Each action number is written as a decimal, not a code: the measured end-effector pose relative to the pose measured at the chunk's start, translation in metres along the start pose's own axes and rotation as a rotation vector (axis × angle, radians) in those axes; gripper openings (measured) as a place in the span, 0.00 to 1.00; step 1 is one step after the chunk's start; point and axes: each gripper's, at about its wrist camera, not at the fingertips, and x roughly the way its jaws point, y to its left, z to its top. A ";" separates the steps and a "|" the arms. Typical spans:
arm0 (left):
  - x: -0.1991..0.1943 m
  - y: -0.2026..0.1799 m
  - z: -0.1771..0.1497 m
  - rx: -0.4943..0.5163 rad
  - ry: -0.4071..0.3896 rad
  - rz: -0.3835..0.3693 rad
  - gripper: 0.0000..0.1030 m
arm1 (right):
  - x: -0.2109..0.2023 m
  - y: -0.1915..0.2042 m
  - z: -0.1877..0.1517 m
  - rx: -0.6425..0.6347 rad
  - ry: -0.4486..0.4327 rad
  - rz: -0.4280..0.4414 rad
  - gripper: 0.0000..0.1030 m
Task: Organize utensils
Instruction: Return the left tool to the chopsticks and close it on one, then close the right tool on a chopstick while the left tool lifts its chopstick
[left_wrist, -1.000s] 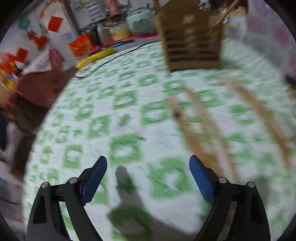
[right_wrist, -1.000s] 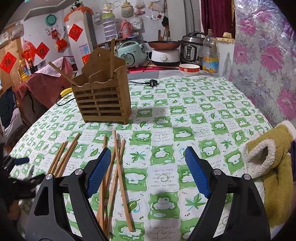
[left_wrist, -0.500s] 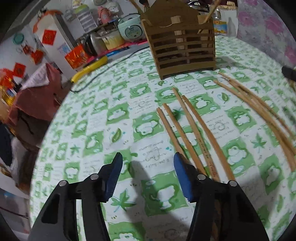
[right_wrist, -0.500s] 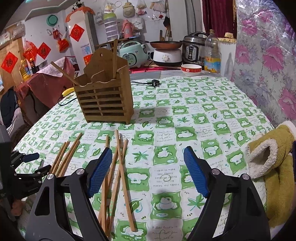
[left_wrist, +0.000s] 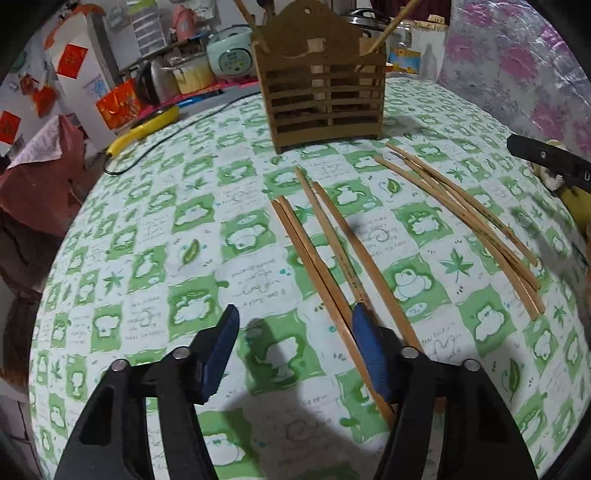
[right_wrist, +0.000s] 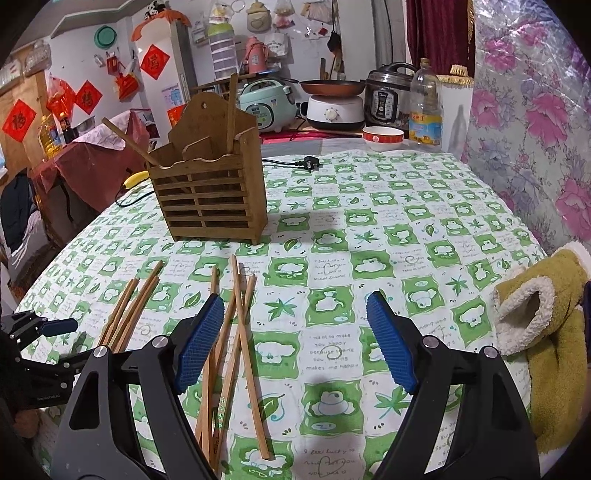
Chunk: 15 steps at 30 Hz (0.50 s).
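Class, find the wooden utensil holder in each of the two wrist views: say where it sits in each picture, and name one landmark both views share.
Left wrist view: the wooden utensil holder stands at top centre, beyond the loose chopsticks.
Right wrist view: it stands upper left of centre, on the table's far side.
Shared landmark: the pale green rice cooker behind the holder.

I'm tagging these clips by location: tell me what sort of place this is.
Most likely a home kitchen or dining area. A rice cooker and pressure cooker sit on a counter behind a table with a green patterned tablecloth, where loose chopsticks lie by a wooden holder.
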 end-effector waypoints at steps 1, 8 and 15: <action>0.004 0.001 0.002 0.001 0.010 0.004 0.40 | 0.000 0.000 0.000 0.004 0.002 0.002 0.75; 0.033 0.006 0.035 -0.025 0.040 0.008 0.11 | 0.001 0.000 0.001 -0.003 0.002 0.004 0.75; 0.054 -0.003 0.061 -0.024 0.032 0.091 0.06 | 0.001 -0.001 0.001 0.005 0.002 0.004 0.75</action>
